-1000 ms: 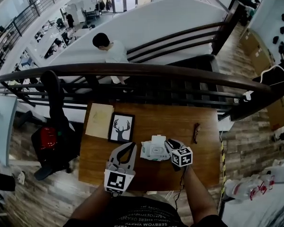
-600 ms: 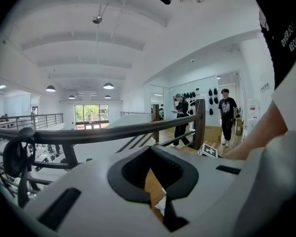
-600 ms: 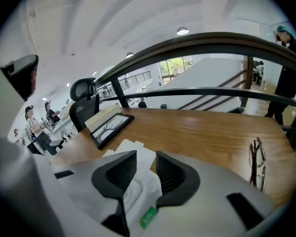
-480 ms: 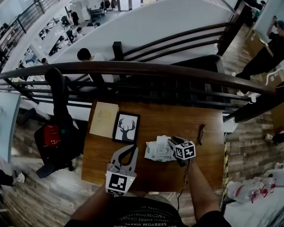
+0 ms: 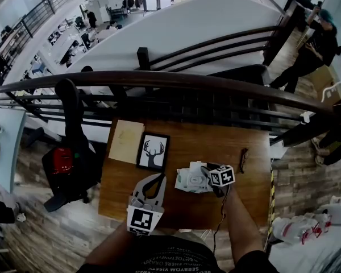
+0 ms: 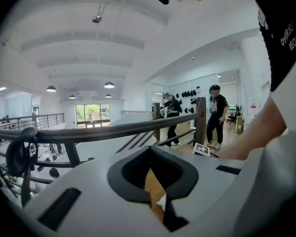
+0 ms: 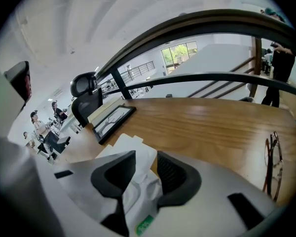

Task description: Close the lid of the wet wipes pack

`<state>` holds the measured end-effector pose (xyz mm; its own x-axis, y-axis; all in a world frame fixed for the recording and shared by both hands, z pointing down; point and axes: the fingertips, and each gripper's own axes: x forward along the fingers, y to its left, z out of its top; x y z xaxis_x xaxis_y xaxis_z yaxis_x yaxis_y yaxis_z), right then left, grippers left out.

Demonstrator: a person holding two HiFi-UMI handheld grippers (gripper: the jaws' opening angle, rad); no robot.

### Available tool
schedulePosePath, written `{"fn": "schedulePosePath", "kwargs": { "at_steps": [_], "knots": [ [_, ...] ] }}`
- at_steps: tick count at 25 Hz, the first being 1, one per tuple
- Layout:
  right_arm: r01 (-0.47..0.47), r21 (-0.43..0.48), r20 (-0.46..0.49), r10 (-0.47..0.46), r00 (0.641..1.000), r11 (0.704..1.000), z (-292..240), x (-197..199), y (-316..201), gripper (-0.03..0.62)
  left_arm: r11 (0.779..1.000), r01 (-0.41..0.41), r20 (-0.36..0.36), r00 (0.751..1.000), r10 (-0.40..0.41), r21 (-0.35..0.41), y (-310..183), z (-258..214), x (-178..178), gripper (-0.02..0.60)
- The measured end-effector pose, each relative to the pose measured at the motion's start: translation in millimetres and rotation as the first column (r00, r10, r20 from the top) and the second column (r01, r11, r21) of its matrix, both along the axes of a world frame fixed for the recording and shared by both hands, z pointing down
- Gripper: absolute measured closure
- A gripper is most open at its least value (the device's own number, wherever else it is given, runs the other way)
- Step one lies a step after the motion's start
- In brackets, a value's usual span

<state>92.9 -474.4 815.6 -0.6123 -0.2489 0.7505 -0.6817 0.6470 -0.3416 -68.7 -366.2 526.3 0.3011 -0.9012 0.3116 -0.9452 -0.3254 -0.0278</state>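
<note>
The right hand-held gripper [image 7: 140, 164] is opening its jaws, the wet wipes pack [image 5: 188, 182] between them, near the worktop's [image 5: 199, 144] front edge; the lid [image 5: 191, 168], seemingly unlatched, could spring up.

Brown rectangular table [image 5: 216, 147]: wood, smooth, low sheen, grain showing.
White wet wipes pack [image 5: 192, 180]: soft plastic film, crinkled, faintly glossy.
Black-framed deer picture [image 5: 153, 151]: matt frame, pale print.
Dark curved handrail [image 5: 176, 79]: smooth, glossy.

Bright daylight, heavy fisheye edge distortion.
</note>
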Motion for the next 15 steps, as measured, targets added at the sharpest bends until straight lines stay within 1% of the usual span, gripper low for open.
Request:
{"fn": "schedulePosePath", "kwargs": {
  "at_steps": [4, 7, 9, 13, 15],
  "knots": [
    [0.009, 0.031, -0.007, -0.009, 1.0, 0.999, -2.4, 0.0, 1.5, 0.468, 1.0, 0.004, 0.005, 1.0, -0.004, -0.007, 3.2, 2.4, -0.3, 0.555],
    [0.0, 0.051, 0.008, 0.0, 1.0, 0.999, -9.8, 2.5, 0.8, 0.498, 1.0, 0.006, 0.005, 1.0, -0.006, -0.007, 4.3, 2.0, 0.9, 0.555],
    [0.002, 0.061, 0.023, -0.004, 1.0, 0.998, -15.3, 3.2, 2.1, 0.506, 1.0, 0.005, 0.005, 1.0, -0.005, -0.003, 4.6, 0.9, 2.9, 0.555],
    [0.021, 0.073, 0.064, -0.026, 0.998, 0.997, -30.2, 2.2, 10.1, 0.517, 1.0, 0.001, 0.008, 1.0, -0.001, 0.005, 5.3, -3.1, 8.3, 0.555],
    [0.046, 0.079, 0.072, -0.052, 0.996, 0.996, -35.8, 1.8, 18.3, 0.519, 1.0, 0.002, 0.007, 1.0, -0.002, 0.009, 6.9, -5.3, 11.5, 0.555]
  ]
}}
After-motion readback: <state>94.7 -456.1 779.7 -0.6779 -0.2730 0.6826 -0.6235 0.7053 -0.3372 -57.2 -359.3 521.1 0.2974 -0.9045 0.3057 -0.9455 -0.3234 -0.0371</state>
